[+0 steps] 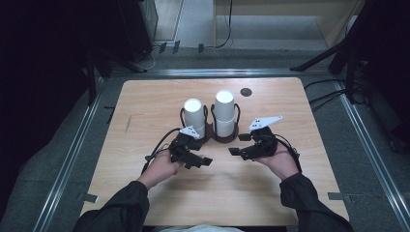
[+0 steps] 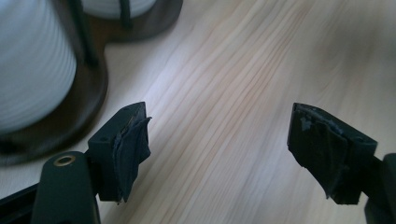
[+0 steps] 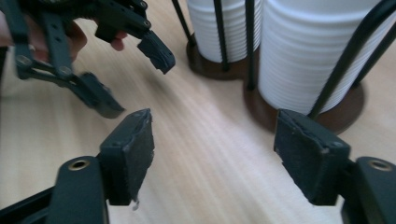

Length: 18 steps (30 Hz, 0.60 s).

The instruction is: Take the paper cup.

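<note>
Your left gripper (image 1: 205, 161) sits low over the wooden table (image 1: 145, 106), just in front of the cup holder (image 1: 211, 131), jaws pointing twd the middle. Its jaws stand wide apart w/ nothing btwn them; in the left gripper view you see bare wood grain thru the gap, pads (image 2: 133, 144) worn and frayed. Your right gripper (image 1: 236, 146) mirrors it on the other side, tips aimed back at the left one, near but not touching. Its jaws are also spread wide and empty; right gripper view shows table btwn the pads (image 3: 140, 149).

The two stacks of white paper cups stand upright in the dark wooden holder w/ black wire uprights, mid-table, just beyond both grippers. Left stack (image 1: 194, 118) is the shorter, right stack (image 1: 225, 113) taller. In the right gripper view the right stack (image 3: 308, 51) is close ahead of your right jaw, w/ a wire upright crossing it; no contact that I can see. Left gripper view has the left stack (image 2: 32, 60) at its upper left, blurred, base of the holder (image 2: 88, 98) under it. Neither tool touches cups or holder
</note>
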Tool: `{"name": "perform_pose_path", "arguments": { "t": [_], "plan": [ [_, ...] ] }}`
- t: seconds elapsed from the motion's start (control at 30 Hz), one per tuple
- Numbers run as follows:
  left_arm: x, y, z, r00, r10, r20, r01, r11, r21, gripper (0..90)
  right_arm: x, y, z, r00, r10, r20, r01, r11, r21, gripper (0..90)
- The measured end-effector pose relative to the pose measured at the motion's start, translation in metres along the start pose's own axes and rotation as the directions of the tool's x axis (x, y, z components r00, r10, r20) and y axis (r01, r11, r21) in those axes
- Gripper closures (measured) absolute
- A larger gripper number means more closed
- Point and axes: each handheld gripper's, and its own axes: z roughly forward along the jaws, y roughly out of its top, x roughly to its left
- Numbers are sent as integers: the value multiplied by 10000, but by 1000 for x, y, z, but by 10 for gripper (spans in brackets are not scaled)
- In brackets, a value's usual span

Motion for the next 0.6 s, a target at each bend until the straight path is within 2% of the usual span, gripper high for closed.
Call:
{"name": "perform_pose_path", "arguments": {
  "t": [0.03,0.07,0.1,0.13,0.17,0.2,0.23,0.27,0.3,0.33,0.4,0.47,0.53,0.57,0.6],
  "plan": [
    [-4,0,1,9995,-90,-296,92,9999,42,178,0,0,-1,9999,-71,137,71,10000,-4,300],
    [-9,1,3,9973,-105,-724,114,9999,114,172,-1,0,-1,9998,67,163,-69,9999,97,299],
    [-14,2,5,9946,63,-1034,-33,9996,291,172,-3,1,-1,9997,253,32,-254,9996,146,291],
    [-18,1,6,9928,365,-1145,-315,9985,453,165,-4,1,-1,9995,319,18,-319,9992,236,284],
    [-18,1,6,9928,365,-1145,-315,9985,453,142,-4,1,-1,9995,319,18,-319,9992,236,284],
    [-22,-1,6,9937,751,-834,-701,9956,614,126,-5,3,-2,9989,473,46,-473,9988,94,240],
    [-22,-1,6,9937,751,-834,-701,9956,614,125,-5,3,-2,9989,473,46,-473,9988,94,240],
    [-20,0,6,9982,593,-118,-586,9969,520,125,-6,4,-3,9976,669,166,-667,9977,-87,232],
    [-20,0,6,9982,593,-118,-586,9969,520,126,-6,4,-3,9976,669,166,-667,9977,-87,232],
    [-20,2,5,9983,570,112,-573,9980,254,134,-7,5,-6,9961,744,478,-741,9972,-73,262],
    [-21,4,4,9971,765,0,-765,9968,213,142,-9,3,-7,9945,907,515,-906,9959,-50,317],
    [-21,6,4,9953,967,-86,-965,9951,220,154,-11,2,-9,9939,971,525,-967,9953,-104,319],
    [-20,6,4,9953,967,-25,-966,9951,229,164,-12,1,-11,9938,1004,484,-997,9949,-167,320],
    [-19,7,4,9959,897,66,-898,9958,183,170,-12,0,-14,9953,782,569,-764,9965,-326,336],
    [-18,7,4,9961,881,95,-883,9959,192,195,-12,0,-15,9953,813,533,-795,9962,-357,325]
  ]
}}
